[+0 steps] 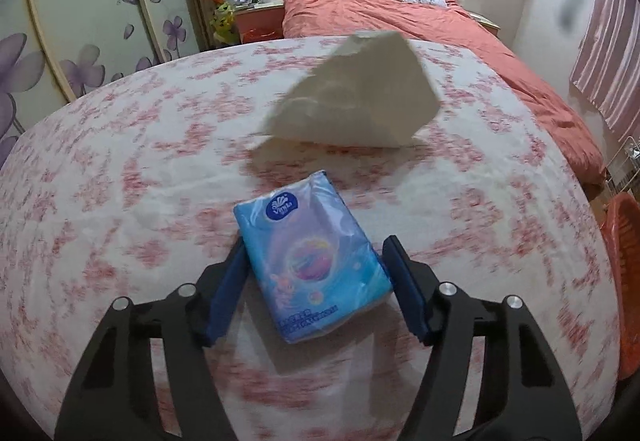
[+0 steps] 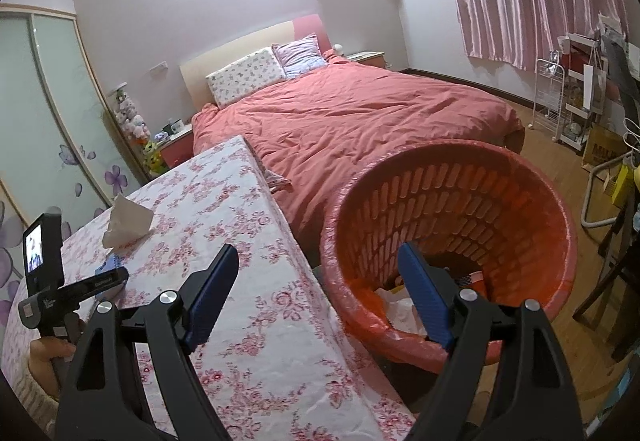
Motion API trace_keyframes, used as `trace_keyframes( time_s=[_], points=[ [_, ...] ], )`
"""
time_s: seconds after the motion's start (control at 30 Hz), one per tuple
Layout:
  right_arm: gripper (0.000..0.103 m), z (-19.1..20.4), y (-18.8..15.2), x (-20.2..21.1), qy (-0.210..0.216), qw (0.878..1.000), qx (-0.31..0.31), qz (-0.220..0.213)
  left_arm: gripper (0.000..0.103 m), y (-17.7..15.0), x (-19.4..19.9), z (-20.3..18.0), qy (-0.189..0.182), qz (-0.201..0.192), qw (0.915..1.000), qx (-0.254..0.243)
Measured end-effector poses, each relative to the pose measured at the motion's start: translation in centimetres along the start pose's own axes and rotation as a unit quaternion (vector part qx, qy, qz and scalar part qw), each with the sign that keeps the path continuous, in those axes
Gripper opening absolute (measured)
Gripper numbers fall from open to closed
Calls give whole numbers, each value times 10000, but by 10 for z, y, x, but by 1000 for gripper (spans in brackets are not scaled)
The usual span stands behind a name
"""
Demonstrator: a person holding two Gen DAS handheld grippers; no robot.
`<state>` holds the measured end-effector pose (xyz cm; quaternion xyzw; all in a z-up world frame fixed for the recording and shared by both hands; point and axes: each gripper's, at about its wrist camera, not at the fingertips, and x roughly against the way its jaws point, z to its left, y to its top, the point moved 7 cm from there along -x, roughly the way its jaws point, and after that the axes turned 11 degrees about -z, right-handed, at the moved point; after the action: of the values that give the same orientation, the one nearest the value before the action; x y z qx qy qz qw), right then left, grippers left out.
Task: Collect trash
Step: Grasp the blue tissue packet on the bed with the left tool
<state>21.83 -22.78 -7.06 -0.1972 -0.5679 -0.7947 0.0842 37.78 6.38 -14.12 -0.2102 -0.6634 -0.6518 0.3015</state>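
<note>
Open floral tabletop (image 1: 120, 169) left of tissue pack (image 1: 312, 261), white paper (image 1: 360, 97) blocking beyond it, basket (image 2: 448, 169) mouth unobstructed beside table edge, bed (image 2: 360, 113) close behind

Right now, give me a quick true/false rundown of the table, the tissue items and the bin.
1. The blue plastic tissue pack lies between the left tongs fingers. True.
2. The white crumpled tissue is inside the red plastic laundry-style basket. False: it sits on the floral tablecloth.
3. The right tongs hold something. False: open, empty.
4. The basket is empty. False: paper scraps lie at its bottom.
5. The basket stands beside the table. True.
</note>
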Motion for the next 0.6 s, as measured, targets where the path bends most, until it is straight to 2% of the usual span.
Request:
trace_keyframes(
  time_s=[0.2,0.33,0.6],
  points=[
    [81,29,-4,-5,216,9996,154,91,66,-8,8,71,152,-15,9998,124],
    [81,59,-7,-11,451,9983,308,186,67,-10,9,105,268,5,9995,182],
    [81,125,-19,-21,825,9931,750,353,68,-12,9,139,228,-50,9995,231]
  ],
)
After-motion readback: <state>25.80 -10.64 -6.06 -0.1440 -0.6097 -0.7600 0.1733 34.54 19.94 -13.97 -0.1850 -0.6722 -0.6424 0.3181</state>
